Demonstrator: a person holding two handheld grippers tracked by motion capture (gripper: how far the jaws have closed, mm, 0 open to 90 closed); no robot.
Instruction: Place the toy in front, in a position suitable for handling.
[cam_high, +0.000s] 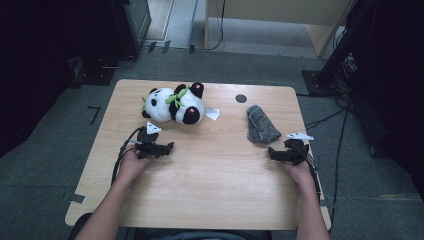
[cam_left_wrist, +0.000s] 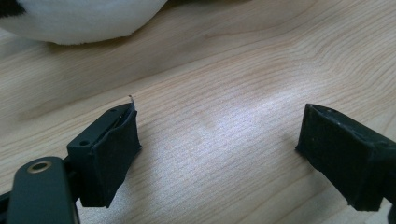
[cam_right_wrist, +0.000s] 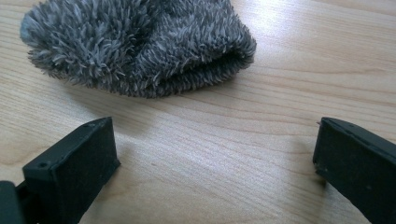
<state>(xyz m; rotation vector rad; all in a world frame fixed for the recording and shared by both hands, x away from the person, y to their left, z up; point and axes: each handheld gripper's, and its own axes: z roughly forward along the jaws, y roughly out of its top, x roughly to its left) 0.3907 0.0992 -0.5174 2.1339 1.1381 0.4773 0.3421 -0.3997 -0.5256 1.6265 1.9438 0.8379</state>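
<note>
Both grippers rest low over the wooden table (cam_high: 210, 170), each set just short of the thing it faces. The left gripper (cam_high: 167, 148) lies just beside the plush panda (cam_high: 175, 105), which sprawls on its side at the table's far-left part; in the left gripper view its 2 jaws stand wide apart with bare wood between them and the panda's white belly (cam_left_wrist: 79, 21) ahead — nothing is held. The right gripper (cam_high: 272, 152) sits near the fuzzy grey sock (cam_high: 261, 125), which lies flat toward the far right. In the right gripper view its jaws also gape wide and empty, and the sock's open cuff (cam_right_wrist: 140, 46) faces them — likely the edge to pinch. With each hand paired to 1 item, the spread looks like a ready stance.
</note>
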